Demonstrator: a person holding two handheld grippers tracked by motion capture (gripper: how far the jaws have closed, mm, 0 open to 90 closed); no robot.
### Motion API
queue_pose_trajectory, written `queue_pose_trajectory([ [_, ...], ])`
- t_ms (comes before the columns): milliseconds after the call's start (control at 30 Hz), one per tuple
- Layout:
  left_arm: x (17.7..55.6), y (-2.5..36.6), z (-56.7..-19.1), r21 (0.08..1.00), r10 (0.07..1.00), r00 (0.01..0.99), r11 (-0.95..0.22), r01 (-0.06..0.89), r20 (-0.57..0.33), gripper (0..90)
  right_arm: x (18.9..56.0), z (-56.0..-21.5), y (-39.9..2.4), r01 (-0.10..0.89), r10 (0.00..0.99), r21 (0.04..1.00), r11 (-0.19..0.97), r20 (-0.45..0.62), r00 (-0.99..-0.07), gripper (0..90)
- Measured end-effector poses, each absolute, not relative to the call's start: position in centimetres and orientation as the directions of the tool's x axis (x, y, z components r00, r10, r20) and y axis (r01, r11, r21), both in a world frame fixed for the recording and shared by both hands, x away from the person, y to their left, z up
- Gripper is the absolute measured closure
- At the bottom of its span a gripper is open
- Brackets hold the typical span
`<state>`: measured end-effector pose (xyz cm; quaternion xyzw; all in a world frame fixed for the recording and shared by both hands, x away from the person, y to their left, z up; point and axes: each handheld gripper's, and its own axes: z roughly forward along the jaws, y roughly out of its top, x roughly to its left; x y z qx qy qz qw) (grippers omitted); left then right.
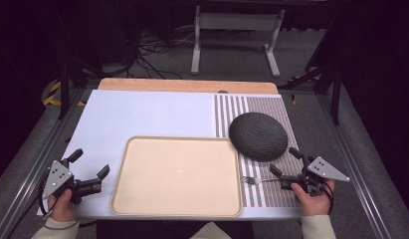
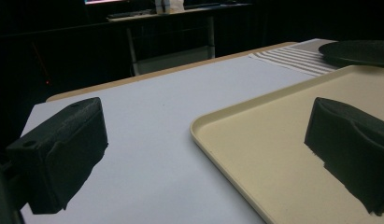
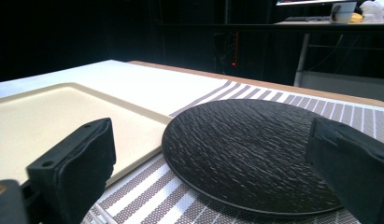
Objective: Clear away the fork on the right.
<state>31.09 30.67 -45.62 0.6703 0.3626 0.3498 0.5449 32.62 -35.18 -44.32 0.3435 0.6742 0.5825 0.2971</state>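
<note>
A beige tray (image 1: 177,177) lies empty at the table's front centre. To its right, a round black textured plate (image 1: 257,136) rests on a striped placemat (image 1: 264,107). A silver fork (image 1: 256,179) lies on the placemat in front of the plate, tines toward the tray. My right gripper (image 1: 284,161) is open beside the fork's handle end and faces the plate (image 3: 255,154). My left gripper (image 1: 91,162) is open over the white mat, left of the tray, and its jaws straddle the tray's corner (image 2: 199,128). Neither gripper holds anything.
A white mat (image 1: 142,114) covers the table's left and middle, with a strip of wooden tabletop (image 1: 187,85) along the far edge. Beyond the table are a white stand (image 1: 237,37) and cables on a dark floor. Metal rails run along both table sides.
</note>
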Motion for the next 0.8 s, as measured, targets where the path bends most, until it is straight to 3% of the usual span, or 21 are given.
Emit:
queue_pose_trajectory([
  [333, 30.9, 30.7, -45.6, 0.985, 0.868, 0.492, -0.140, 0.103, 0.072, 0.0, 33.3, -43.5, -35.0, 0.147, 0.798, 0.988, 0.054, 0.046, -0.601, 0.5],
  [800, 30.8, 30.6, -45.6, 0.983, 0.867, 0.493, -0.150, 0.104, 0.080, 0.0, 34.6, -41.7, -34.2, 0.170, 0.769, 0.976, 0.136, 0.004, -0.639, 1.1],
])
